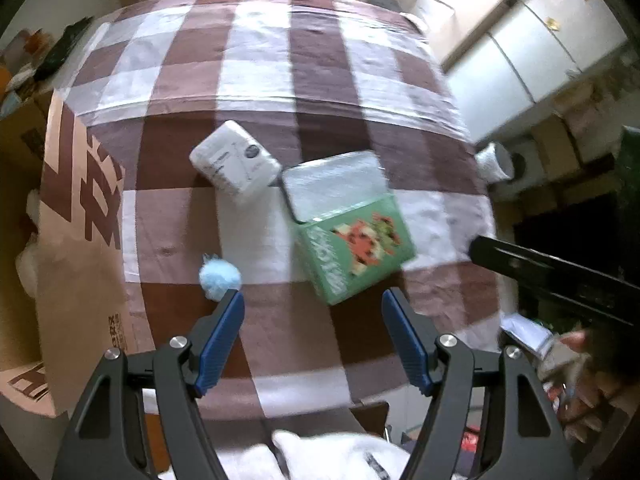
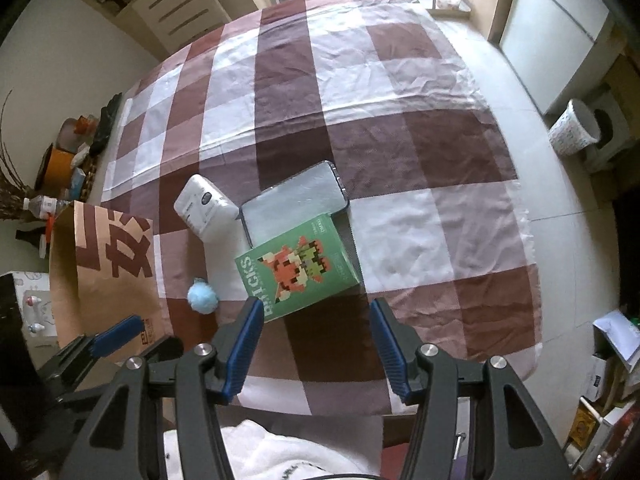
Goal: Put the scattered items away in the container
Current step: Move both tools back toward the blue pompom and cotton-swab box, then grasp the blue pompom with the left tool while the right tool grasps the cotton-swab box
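Note:
On the checked tablecloth lies a green bricks box [image 1: 356, 252] [image 2: 298, 266], partly over a flat grey-lidded case [image 1: 334, 184] [image 2: 294, 202]. A white packet [image 1: 234, 162] [image 2: 204, 210] lies to their left, and a light blue pompom [image 1: 219, 278] [image 2: 202, 296] sits nearer the front. A brown cardboard box [image 1: 80, 248] [image 2: 106, 272] stands at the table's left edge. My left gripper [image 1: 313, 300] hangs open above the cloth just short of the green box, with nothing between its blue pads. My right gripper [image 2: 316, 308] is likewise open and empty above the near edge of the green box.
The brown and white checked cloth [image 2: 400, 128] covers the whole table. A white bin [image 2: 574, 130] stands on the floor to the right. Clutter of bottles and pots [image 2: 60, 168] lies left of the table, boxes [image 2: 612, 360] at the right. White fabric [image 2: 260, 452] lies below the grippers.

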